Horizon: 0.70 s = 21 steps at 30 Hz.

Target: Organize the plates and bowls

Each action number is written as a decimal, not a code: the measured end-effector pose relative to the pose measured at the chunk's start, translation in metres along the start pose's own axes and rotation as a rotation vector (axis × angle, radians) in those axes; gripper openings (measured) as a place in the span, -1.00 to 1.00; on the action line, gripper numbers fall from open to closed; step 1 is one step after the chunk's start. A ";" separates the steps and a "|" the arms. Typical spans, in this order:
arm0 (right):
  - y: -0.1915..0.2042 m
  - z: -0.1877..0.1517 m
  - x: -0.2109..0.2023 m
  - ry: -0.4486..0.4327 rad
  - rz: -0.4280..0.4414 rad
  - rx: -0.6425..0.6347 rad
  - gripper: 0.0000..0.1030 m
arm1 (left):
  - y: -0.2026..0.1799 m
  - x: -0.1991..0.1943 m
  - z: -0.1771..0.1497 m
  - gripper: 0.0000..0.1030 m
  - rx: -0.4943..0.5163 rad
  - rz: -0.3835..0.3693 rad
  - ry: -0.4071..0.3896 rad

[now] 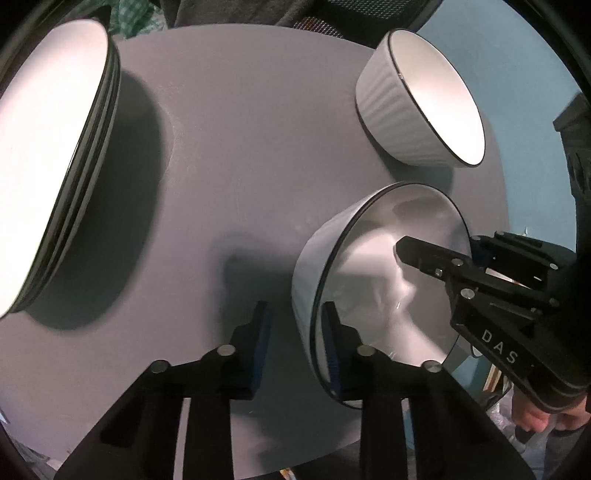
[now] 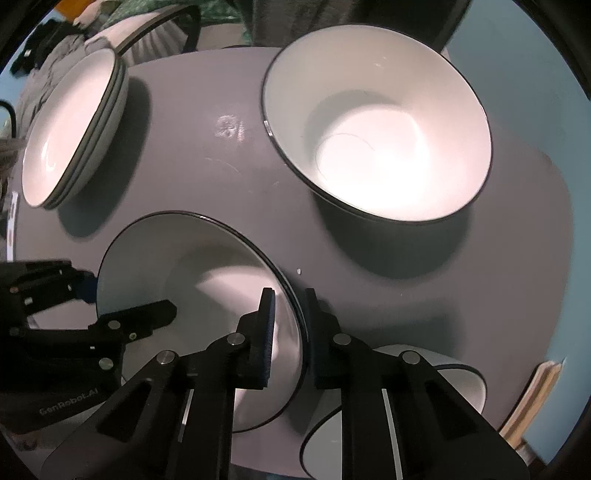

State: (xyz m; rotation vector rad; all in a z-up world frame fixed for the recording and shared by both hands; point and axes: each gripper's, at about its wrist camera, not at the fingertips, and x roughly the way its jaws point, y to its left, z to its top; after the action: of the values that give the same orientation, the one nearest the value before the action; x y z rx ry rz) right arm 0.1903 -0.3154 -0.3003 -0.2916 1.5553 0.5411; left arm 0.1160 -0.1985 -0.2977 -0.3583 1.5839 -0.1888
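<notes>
From the left wrist, the left tongs (image 1: pixel 295 332) straddle the near rim of a white bowl (image 1: pixel 373 266) on the grey table (image 1: pixel 240 147), seemingly pinching it, beside a plate stack (image 1: pixel 55 166) and a ribbed bowl (image 1: pixel 417 99). From the right wrist, the right tongs (image 2: pixel 290 321) pinch the same bowl's opposite rim

Home dining spot: round grey table (image 2: pixel 229 177), stacked plates (image 2: pixel 74 129) (chair (image 1: pixel 354 14) behind).
</notes>
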 end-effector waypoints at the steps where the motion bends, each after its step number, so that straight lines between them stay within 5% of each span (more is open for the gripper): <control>1: -0.002 0.000 0.000 0.003 0.008 0.020 -0.73 | -0.002 -0.001 0.000 -0.60 0.013 0.013 -0.004; 5: -0.007 -0.002 -0.004 0.007 0.032 0.094 -0.77 | -0.004 -0.006 -0.001 -0.73 0.034 0.060 -0.020; 21: -0.001 -0.041 -0.015 -0.025 0.148 0.335 -0.78 | 0.012 -0.017 0.009 -0.74 0.072 0.103 0.007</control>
State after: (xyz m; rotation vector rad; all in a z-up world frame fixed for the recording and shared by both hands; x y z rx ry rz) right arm 0.1569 -0.3391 -0.2862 0.0862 1.6211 0.3882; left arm 0.1237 -0.1804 -0.2864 -0.2199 1.5933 -0.1678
